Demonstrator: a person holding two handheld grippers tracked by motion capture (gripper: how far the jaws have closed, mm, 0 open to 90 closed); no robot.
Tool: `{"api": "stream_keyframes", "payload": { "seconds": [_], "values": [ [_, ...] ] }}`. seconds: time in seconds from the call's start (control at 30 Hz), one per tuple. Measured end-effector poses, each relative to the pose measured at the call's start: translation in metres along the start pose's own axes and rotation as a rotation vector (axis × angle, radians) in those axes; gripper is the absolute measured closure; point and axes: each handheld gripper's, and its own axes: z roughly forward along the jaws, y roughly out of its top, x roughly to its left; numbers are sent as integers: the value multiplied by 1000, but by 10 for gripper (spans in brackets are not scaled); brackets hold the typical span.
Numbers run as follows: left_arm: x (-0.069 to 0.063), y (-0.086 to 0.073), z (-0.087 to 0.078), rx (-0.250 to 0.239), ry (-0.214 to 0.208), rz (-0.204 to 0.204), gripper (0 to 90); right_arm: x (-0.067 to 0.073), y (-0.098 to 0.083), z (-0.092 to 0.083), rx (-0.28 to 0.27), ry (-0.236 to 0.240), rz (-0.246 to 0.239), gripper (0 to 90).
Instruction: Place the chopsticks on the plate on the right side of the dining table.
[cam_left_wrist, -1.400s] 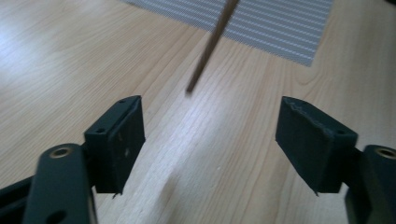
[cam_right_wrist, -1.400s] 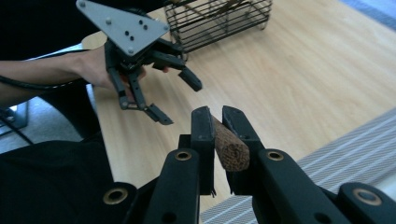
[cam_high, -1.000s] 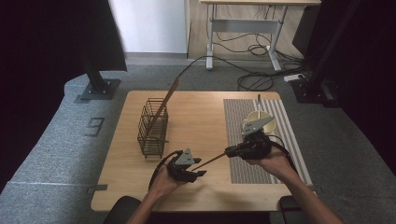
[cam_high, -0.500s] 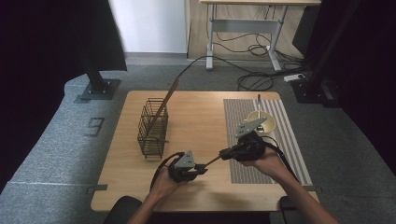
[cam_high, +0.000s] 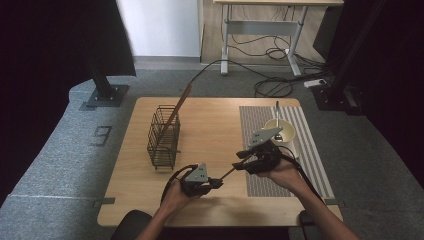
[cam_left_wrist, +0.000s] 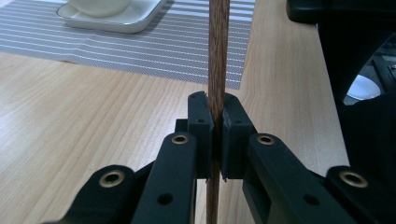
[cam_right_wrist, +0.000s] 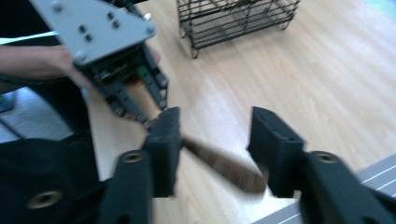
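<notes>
While the wooden stick (cam_left_wrist: 218, 56) hangs just above bare tabletop (cam_high: 210, 135) near the front edge, the left gripper (cam_high: 212, 184) clamps one end; the right gripper (cam_right_wrist: 215, 140), jaws just opening, stands spread around the other, beside the striped mat (cam_high: 252, 125).

On the desk (cam_high: 130, 195), the left gripper (cam_high: 214, 183) and right gripper (cam_high: 241, 160) meet on a thin wooden stick (cam_high: 229, 172). A wire basket (cam_high: 163, 137) stands nearby, holding another stick (cam_high: 176, 109).

Black grippers (cam_high: 212, 183), grey triangular plates (cam_high: 199, 173)
</notes>
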Motion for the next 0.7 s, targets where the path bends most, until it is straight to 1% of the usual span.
{"api": "stream_keyframes", "payload": {
  "seconds": [0.1,0.2,0.27,0.33,0.4,0.47,0.57,0.7],
  "values": [
    [-1,0,1,6,-4,0,850,3,5,4,-28,-27,-15,397],
    [0,-1,0,-2,-8,-2,849,7,7,10,-6,-89,-55,354],
    [1,-1,-2,-12,-9,-7,850,8,6,13,7,-111,-60,347],
    [2,-2,-3,-18,-9,-13,849,8,5,14,18,-146,-66,324],
    [3,-3,-5,-31,-9,-25,849,6,4,13,21,-170,-61,317],
    [4,-4,-6,-37,-7,-31,849,3,1,12,17,-185,-57,314],
    [5,-4,-7,-46,-6,-37,849,-3,-4,10,25,-212,-49,309],
    [6,-4,-10,-55,3,-38,849,-13,-15,6,22,-232,-13,310]
  ]
}}
